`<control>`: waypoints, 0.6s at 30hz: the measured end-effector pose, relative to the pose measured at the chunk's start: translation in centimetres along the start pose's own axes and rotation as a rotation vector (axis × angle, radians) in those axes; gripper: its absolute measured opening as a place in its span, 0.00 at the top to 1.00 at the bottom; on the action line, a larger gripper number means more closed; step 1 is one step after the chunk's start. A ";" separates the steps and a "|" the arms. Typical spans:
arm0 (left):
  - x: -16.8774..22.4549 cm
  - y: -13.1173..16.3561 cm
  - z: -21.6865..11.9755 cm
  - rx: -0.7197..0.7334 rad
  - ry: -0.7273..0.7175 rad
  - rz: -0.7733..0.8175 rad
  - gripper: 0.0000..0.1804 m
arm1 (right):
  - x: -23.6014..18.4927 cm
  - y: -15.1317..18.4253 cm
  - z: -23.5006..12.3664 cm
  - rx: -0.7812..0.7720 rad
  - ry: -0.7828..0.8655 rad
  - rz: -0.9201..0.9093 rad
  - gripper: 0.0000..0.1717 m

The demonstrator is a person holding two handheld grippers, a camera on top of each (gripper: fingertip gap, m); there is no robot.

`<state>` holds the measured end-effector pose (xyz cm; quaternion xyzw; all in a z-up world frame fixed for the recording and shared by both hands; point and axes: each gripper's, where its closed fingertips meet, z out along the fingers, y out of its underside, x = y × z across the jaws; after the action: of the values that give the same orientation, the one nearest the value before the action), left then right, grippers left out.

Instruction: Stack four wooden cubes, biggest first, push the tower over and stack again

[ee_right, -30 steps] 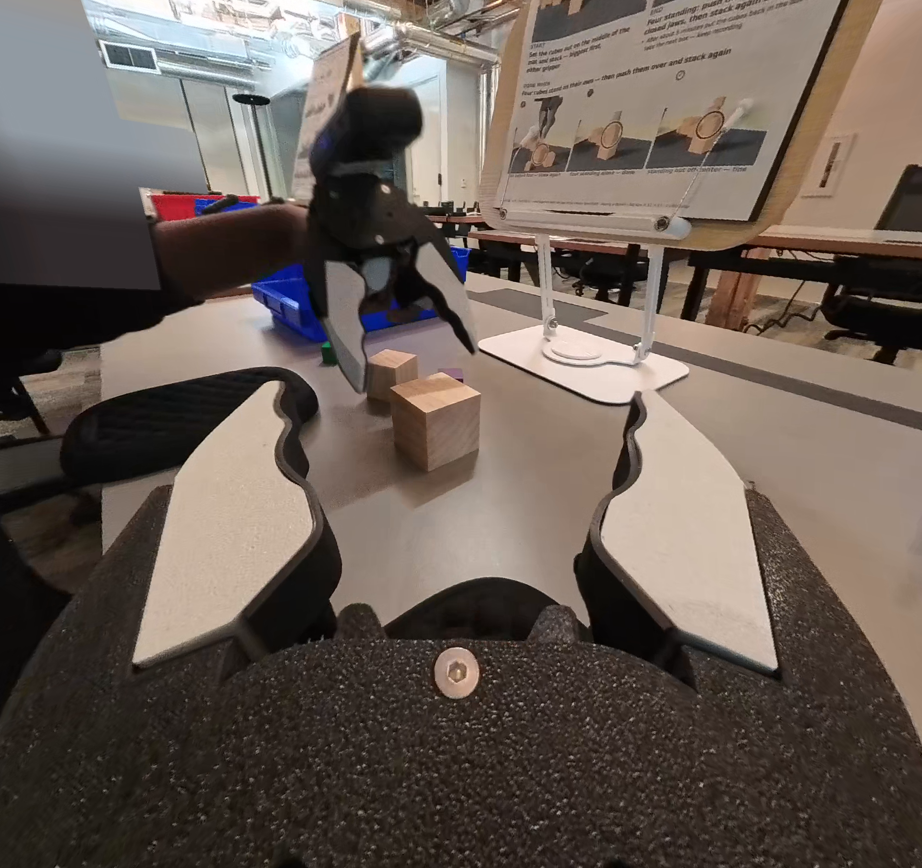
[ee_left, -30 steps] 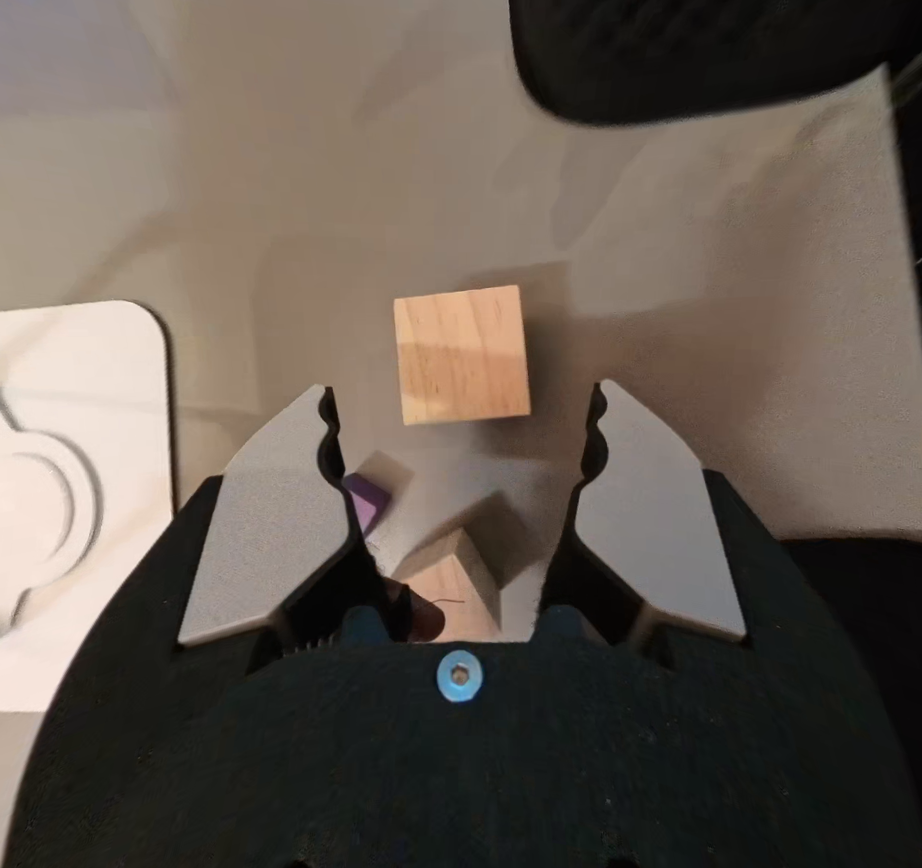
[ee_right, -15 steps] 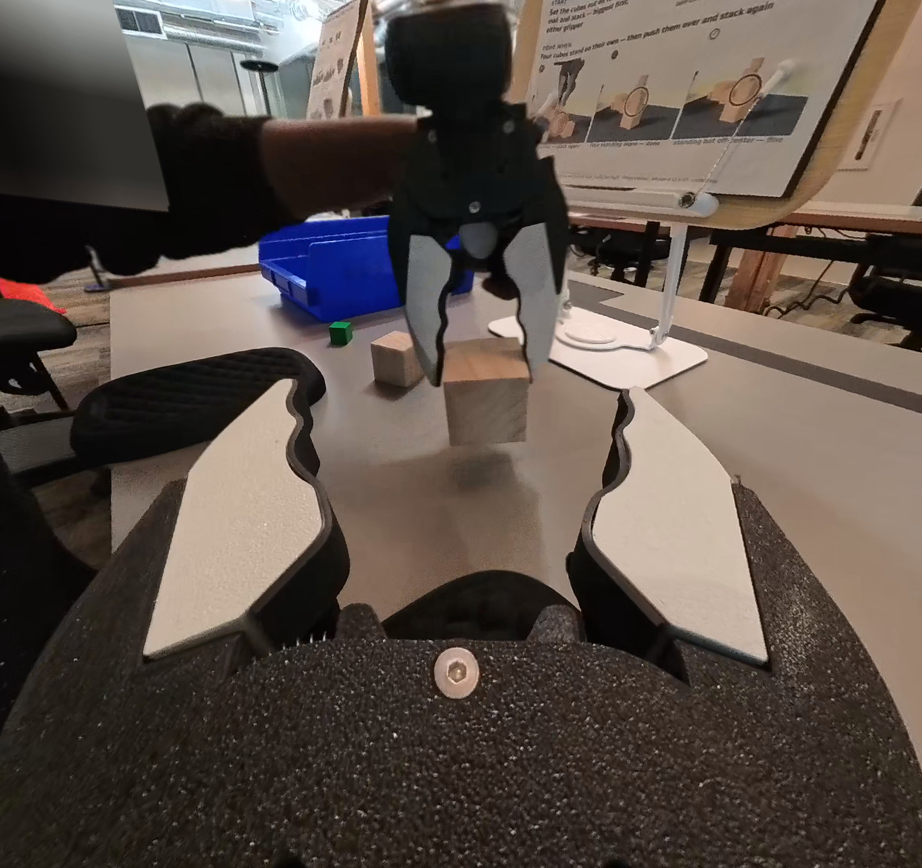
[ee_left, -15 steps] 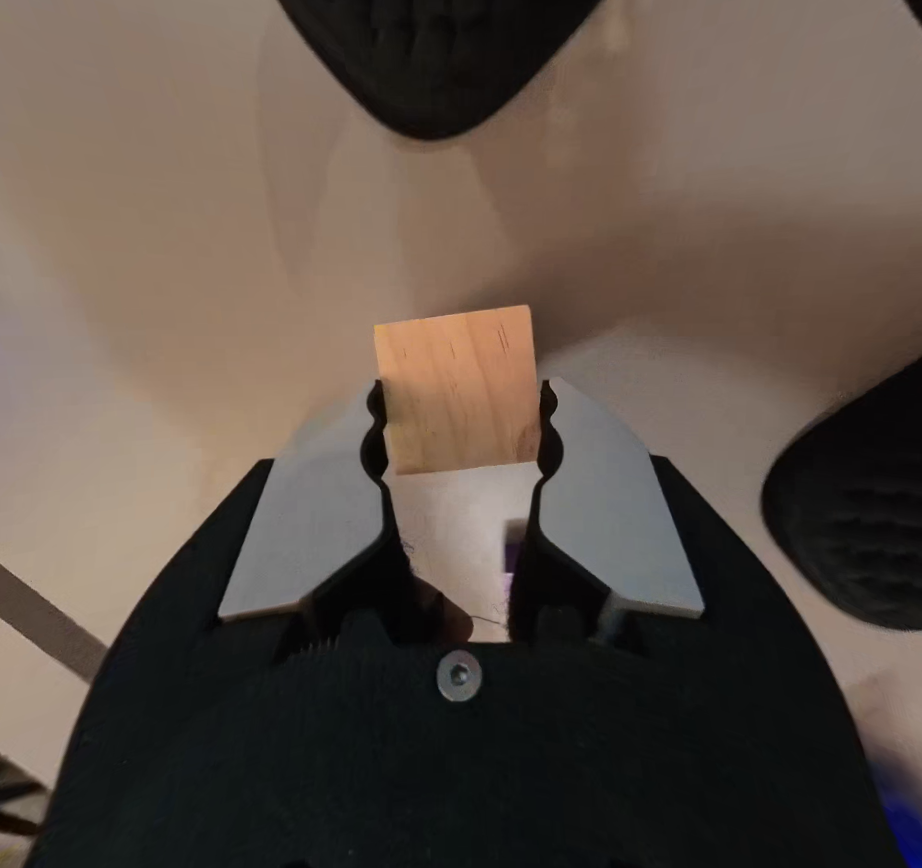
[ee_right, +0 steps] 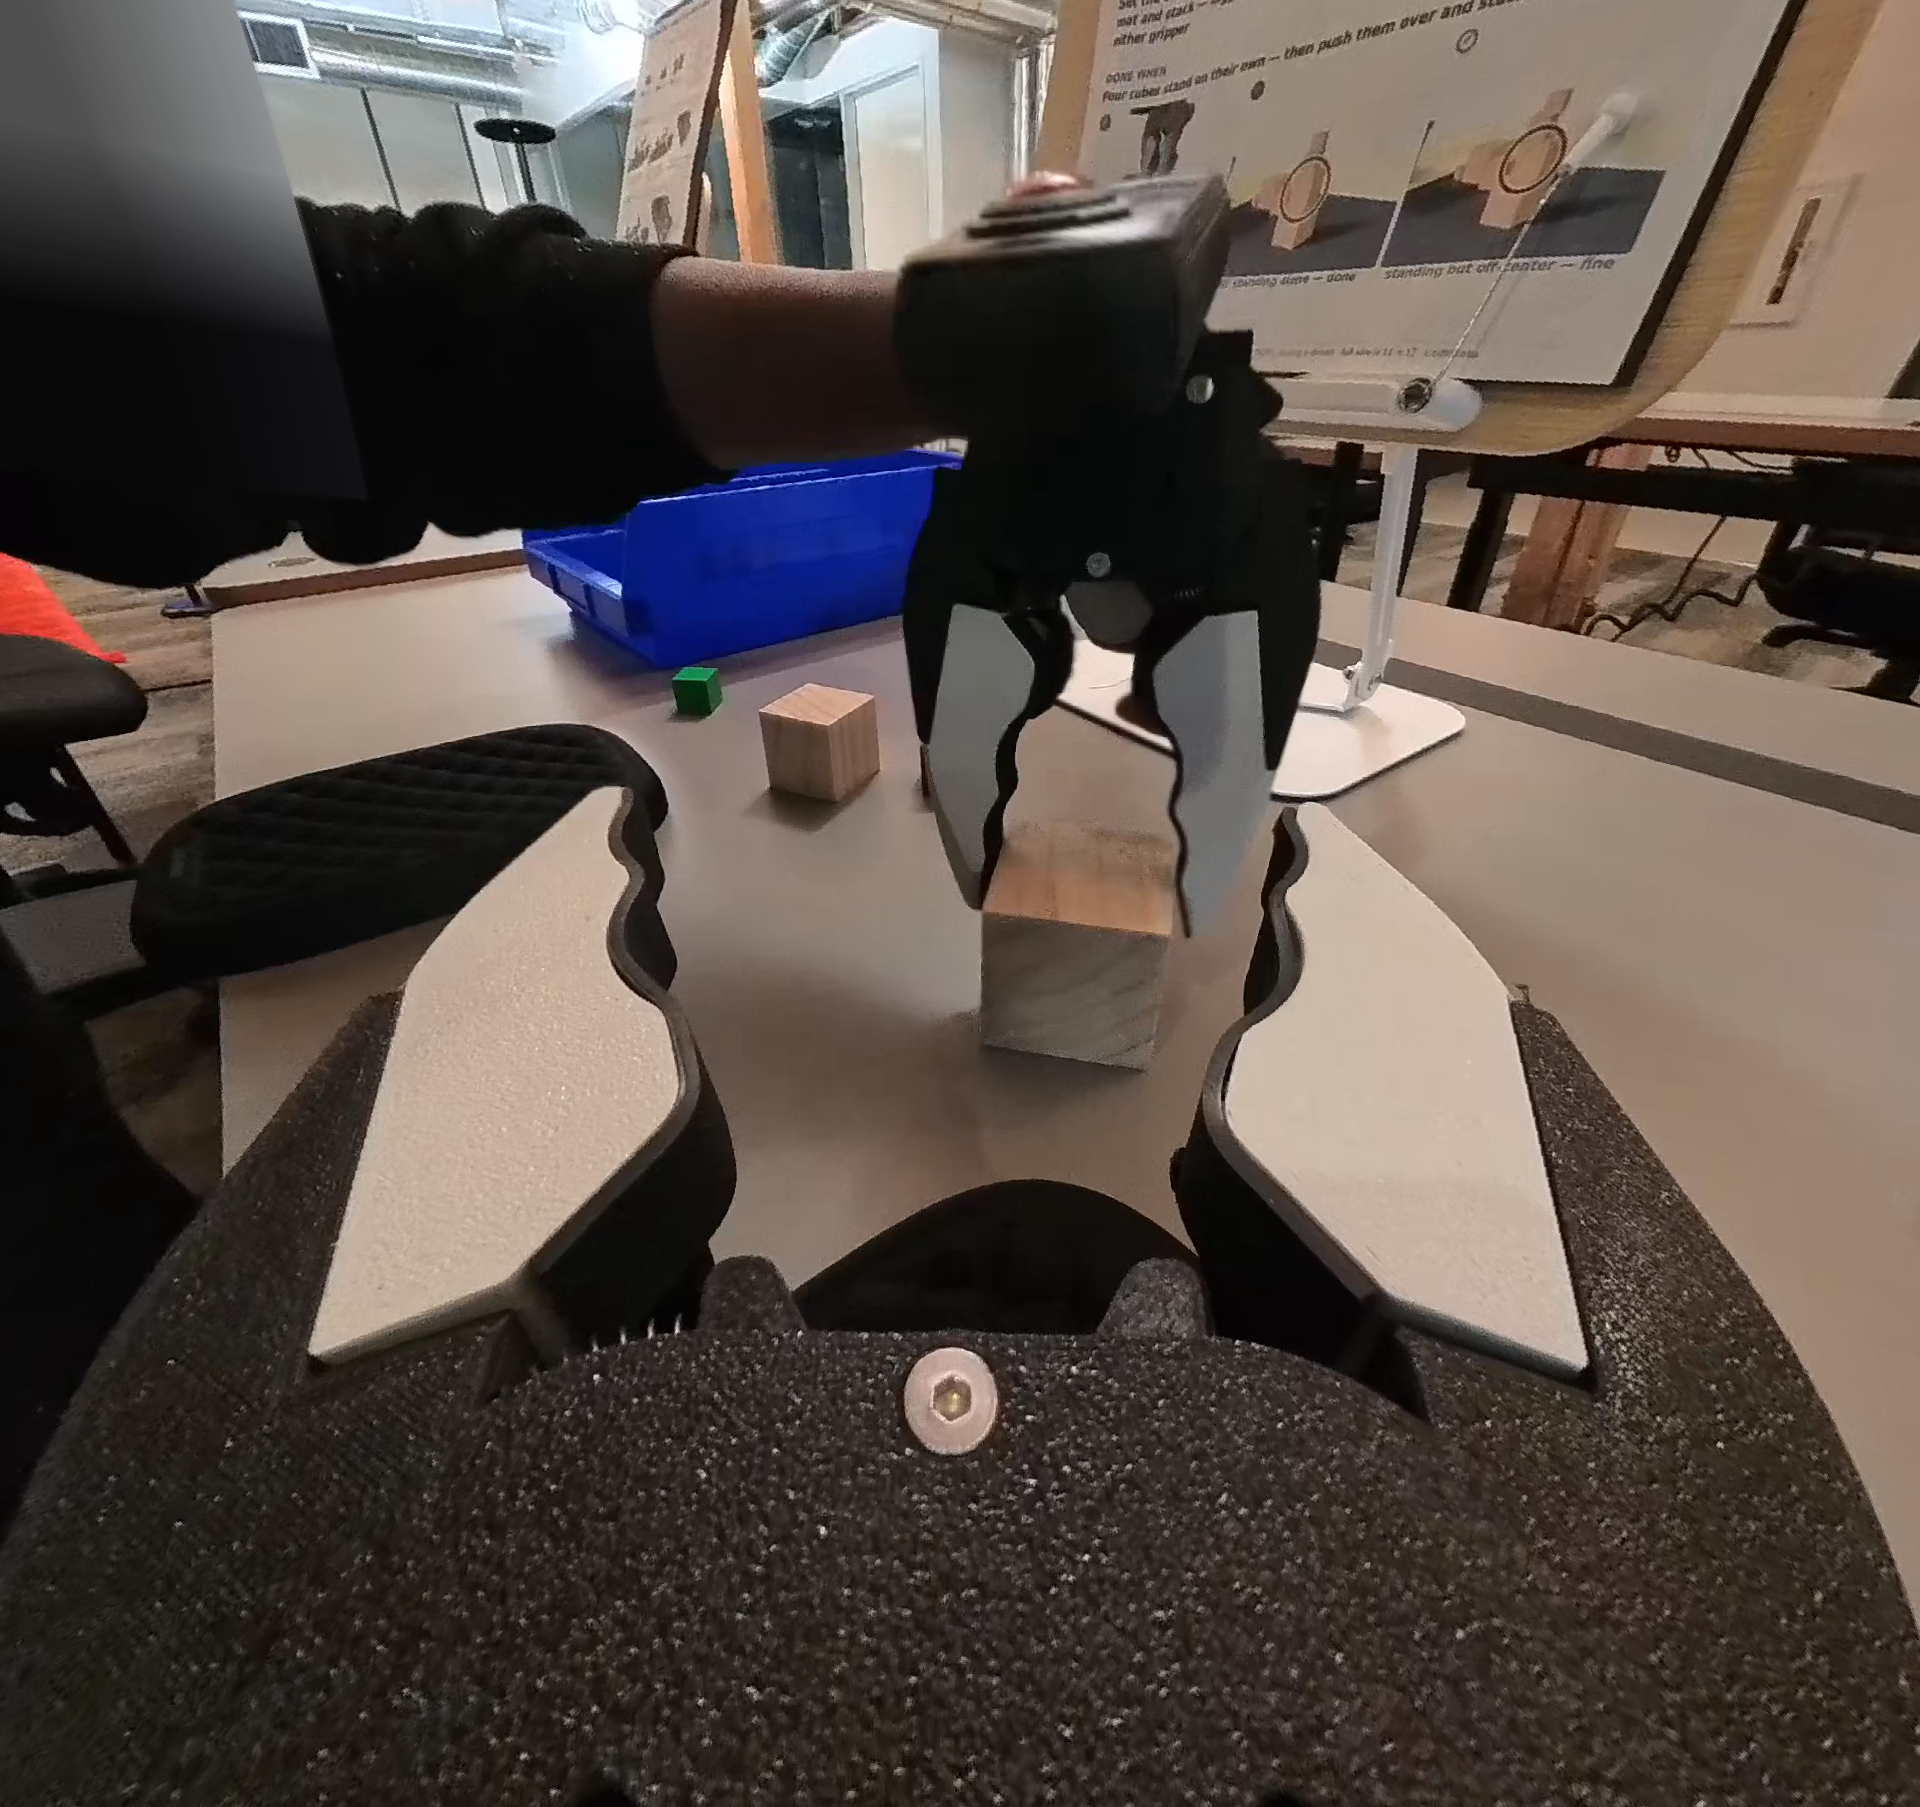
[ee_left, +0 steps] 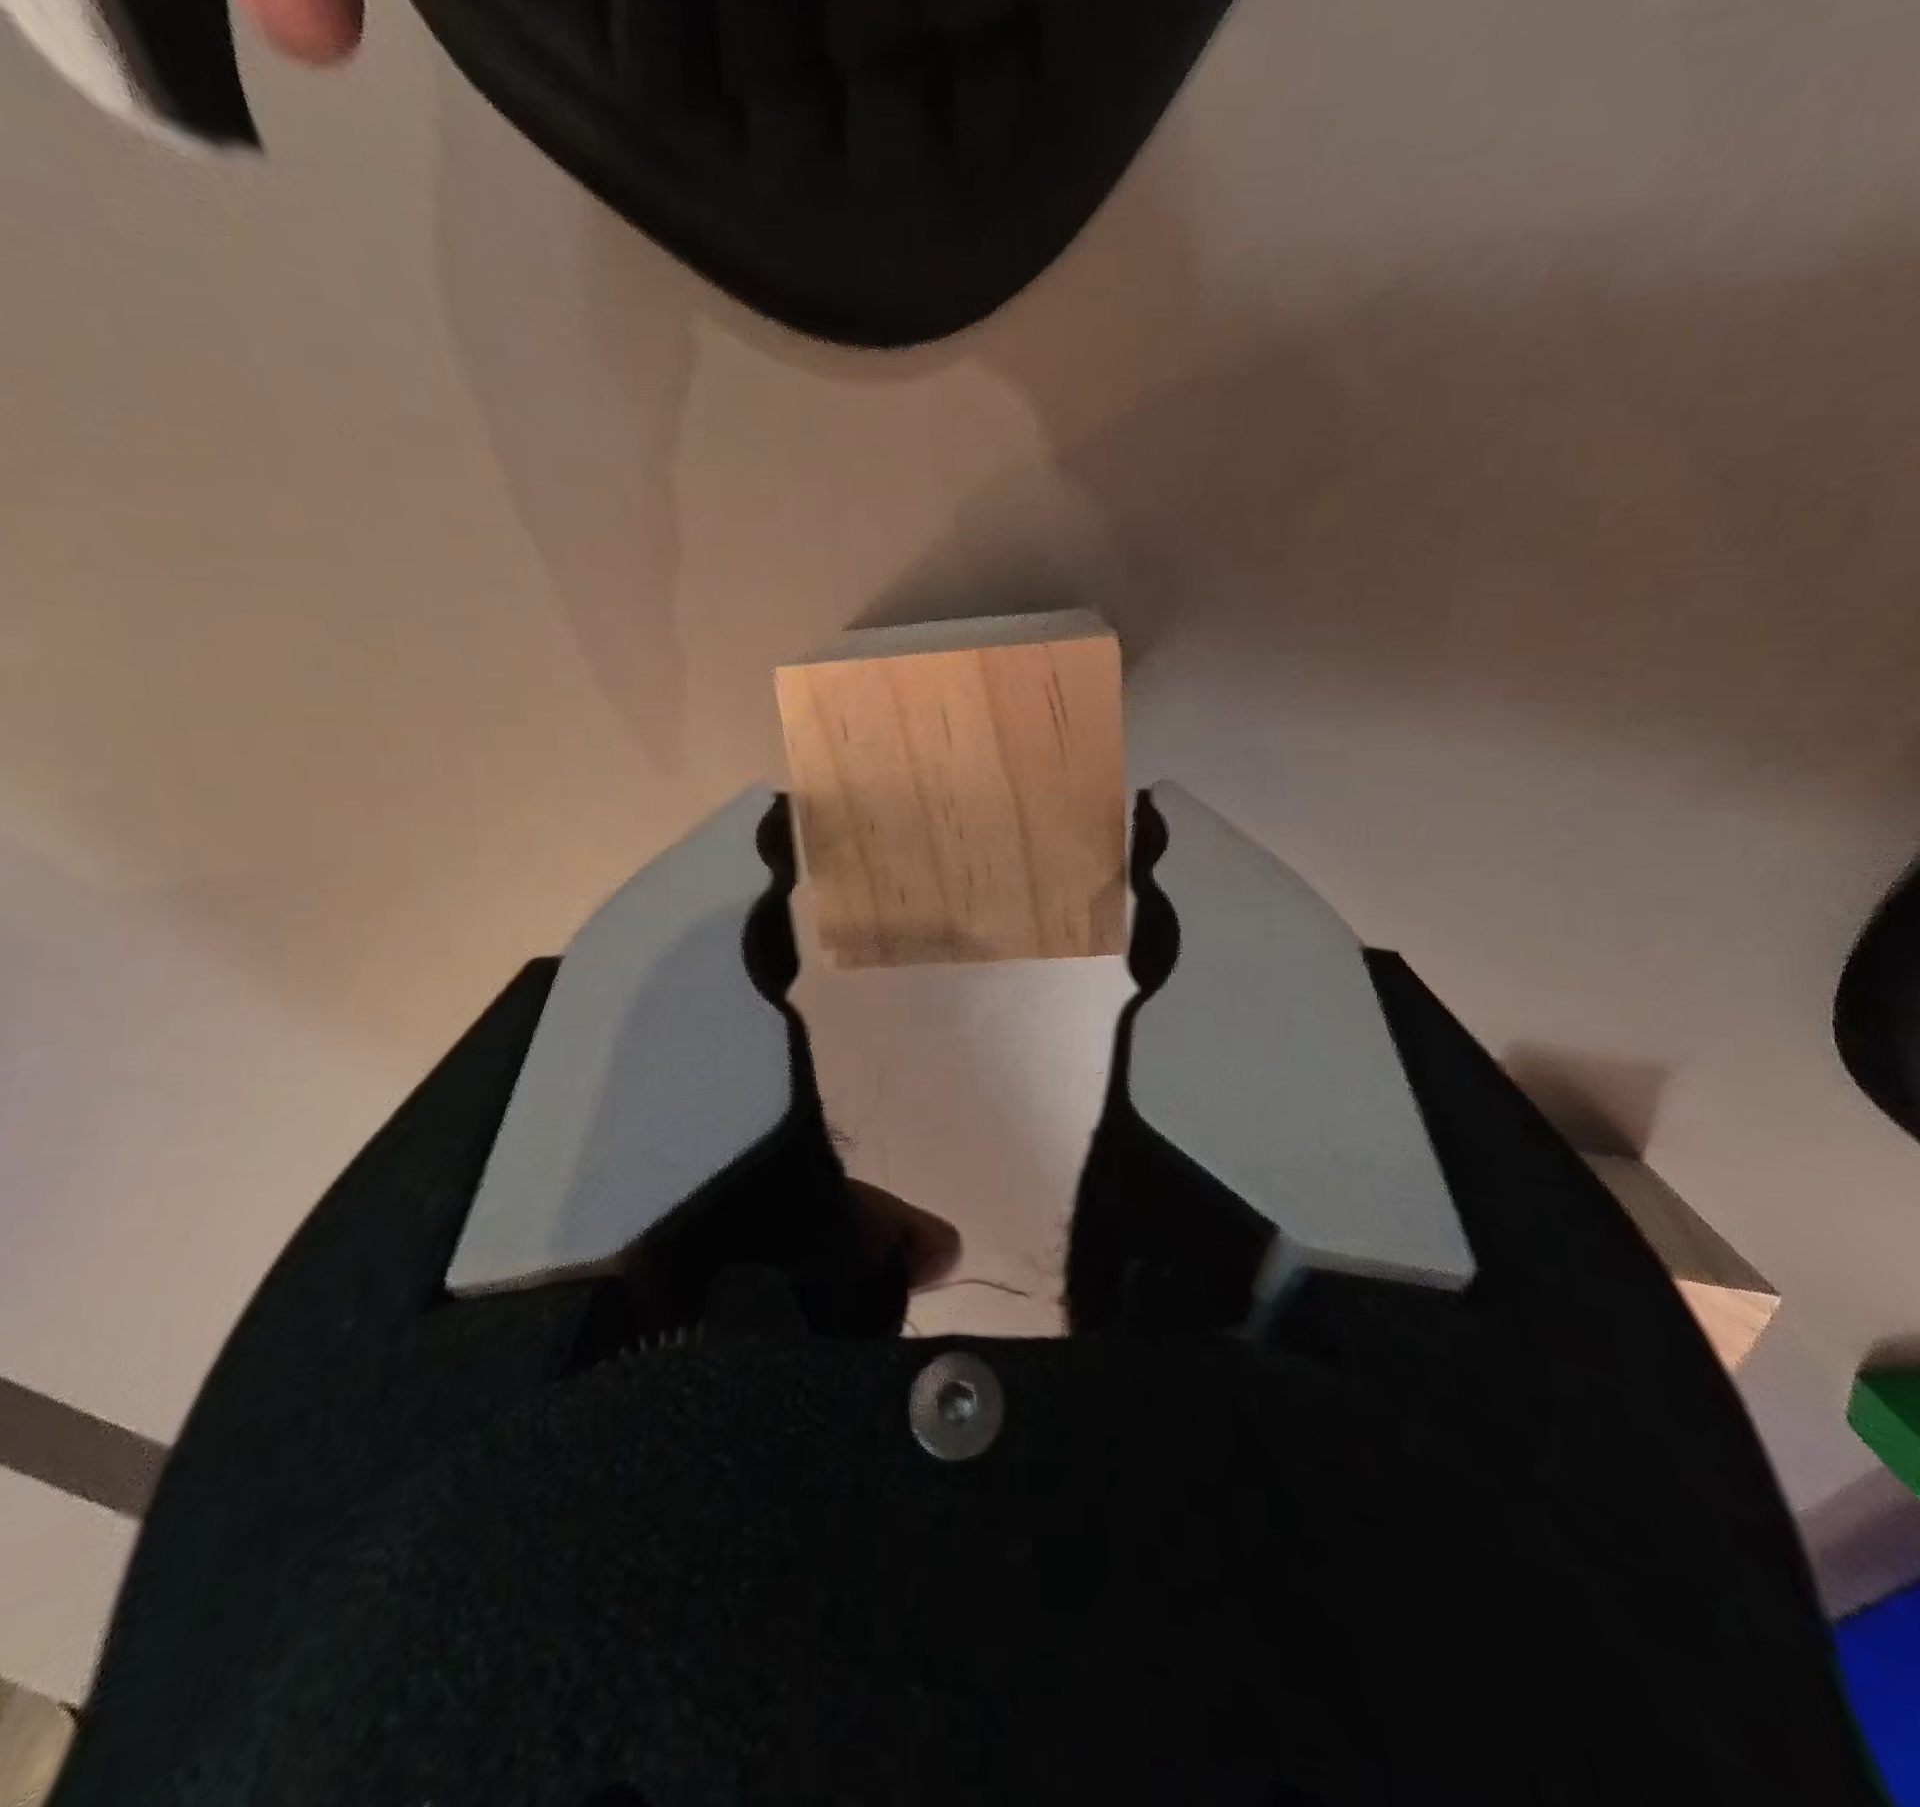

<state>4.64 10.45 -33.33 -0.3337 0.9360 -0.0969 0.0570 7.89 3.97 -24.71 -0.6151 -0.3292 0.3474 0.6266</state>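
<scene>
Gripping wooden cube (ee_left: pixel 956 801), left gripper (ee_left: pixel 956 874).

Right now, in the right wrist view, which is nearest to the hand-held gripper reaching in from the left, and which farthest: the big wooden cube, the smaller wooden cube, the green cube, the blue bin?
1. Big wooden cube: between the fingers of the left hand-held gripper.
2. Smaller wooden cube: to its left.
3. Green cube: further left, behind.
4. Blue bin: at the back.
</scene>
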 end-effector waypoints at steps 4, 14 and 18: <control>-0.4 1.0 -1.3 -0.011 -0.056 -0.168 0.41 | 0.0 0.0 0.0 0.005 0.001 0.001 0.37; 9.4 8.2 -9.0 0.074 -0.352 -1.198 0.60 | 0.1 -0.2 -0.1 0.017 -0.006 0.022 0.38; 13.4 9.6 -6.8 -0.014 -0.341 -1.271 0.58 | 0.1 -0.1 0.0 0.006 -0.008 0.014 0.38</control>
<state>-12.75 10.23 -29.41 -0.8326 0.5350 -0.0512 0.1342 7.95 4.00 -24.65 -0.6140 -0.3261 0.3553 0.6248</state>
